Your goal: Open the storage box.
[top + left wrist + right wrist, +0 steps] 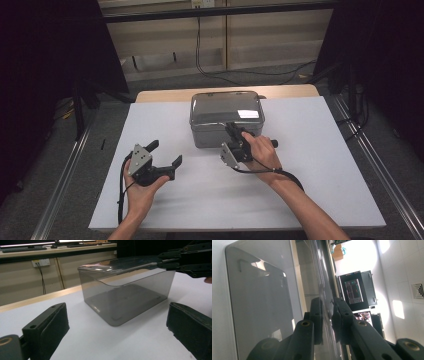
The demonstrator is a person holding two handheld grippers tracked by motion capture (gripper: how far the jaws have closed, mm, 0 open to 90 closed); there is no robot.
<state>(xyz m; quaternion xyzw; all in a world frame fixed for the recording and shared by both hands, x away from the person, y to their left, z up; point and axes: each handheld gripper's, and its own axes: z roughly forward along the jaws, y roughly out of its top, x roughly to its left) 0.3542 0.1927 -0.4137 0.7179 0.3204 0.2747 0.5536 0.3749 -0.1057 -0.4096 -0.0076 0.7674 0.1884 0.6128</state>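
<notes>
Nearest the person, on the white table sheet (300, 190), the left gripper (165, 152) rests with jaws wide apart. Just beyond, the right gripper (233, 131) is clamped on the lid (225, 107) edge of the smoky plastic box (125, 300). Behind stand a grey floor (165, 85), cables (200, 50) and a beige wall (270, 30).
</notes>
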